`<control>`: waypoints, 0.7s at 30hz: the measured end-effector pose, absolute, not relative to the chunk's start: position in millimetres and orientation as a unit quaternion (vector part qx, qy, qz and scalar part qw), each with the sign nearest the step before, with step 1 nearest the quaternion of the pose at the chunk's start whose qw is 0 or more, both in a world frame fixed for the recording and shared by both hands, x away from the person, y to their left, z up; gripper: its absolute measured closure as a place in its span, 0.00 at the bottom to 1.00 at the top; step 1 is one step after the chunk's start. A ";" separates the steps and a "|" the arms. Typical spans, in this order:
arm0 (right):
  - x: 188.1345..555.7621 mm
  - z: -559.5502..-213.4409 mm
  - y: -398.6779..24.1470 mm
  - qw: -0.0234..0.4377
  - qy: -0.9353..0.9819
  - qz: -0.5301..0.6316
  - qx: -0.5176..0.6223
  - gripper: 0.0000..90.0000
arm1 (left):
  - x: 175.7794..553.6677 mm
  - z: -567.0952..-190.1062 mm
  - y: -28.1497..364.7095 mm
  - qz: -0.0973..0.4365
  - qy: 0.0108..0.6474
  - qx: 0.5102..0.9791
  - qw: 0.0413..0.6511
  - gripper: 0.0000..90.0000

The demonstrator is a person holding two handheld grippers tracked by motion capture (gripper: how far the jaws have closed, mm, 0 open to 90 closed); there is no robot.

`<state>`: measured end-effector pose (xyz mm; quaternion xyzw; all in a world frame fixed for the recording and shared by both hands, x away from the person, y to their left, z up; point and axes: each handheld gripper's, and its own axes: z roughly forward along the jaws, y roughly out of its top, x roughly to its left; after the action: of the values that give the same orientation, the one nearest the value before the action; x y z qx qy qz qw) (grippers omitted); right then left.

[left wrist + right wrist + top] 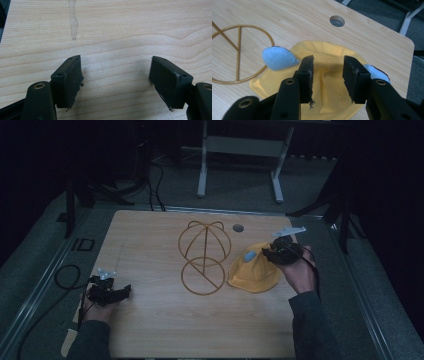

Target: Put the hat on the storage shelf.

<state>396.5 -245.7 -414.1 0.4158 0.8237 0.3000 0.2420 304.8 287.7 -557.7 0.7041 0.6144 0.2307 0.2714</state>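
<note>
A yellow cloth hat (252, 272) with pale blue ears (249, 255) lies flat on the wooden table (150, 330), right of centre. My right gripper (267, 253) hangs over the hat's far edge. In the right gripper view the gripper (328, 62) is open, its jaws straddling a crease in the hat (327, 105), between one blue ear (277, 58) and the other ear (375, 72). A gold wire hat stand (204, 255) stands mid-table, left of the hat. My left gripper (111, 289) rests open at the near left, with bare wood between its jaws (116, 72).
A round hole (238, 227) pierces the table behind the hat and stand. The wire stand's base ring (238, 55) lies close to the hat's brim. A black cable (65, 275) loops off the table's left edge. A white desk frame (240, 145) stands on the floor beyond.
</note>
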 end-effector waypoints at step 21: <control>416.8 -409.2 -249.7 0.218 0.872 0.271 0.345 0.52 | 304.8 -557.6 287.8 0.230 0.614 0.705 0.272 0.30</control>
<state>416.8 -249.7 -409.2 0.3449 0.8718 0.2708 0.2183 304.8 287.8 -557.6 0.7045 0.6139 0.2303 0.2715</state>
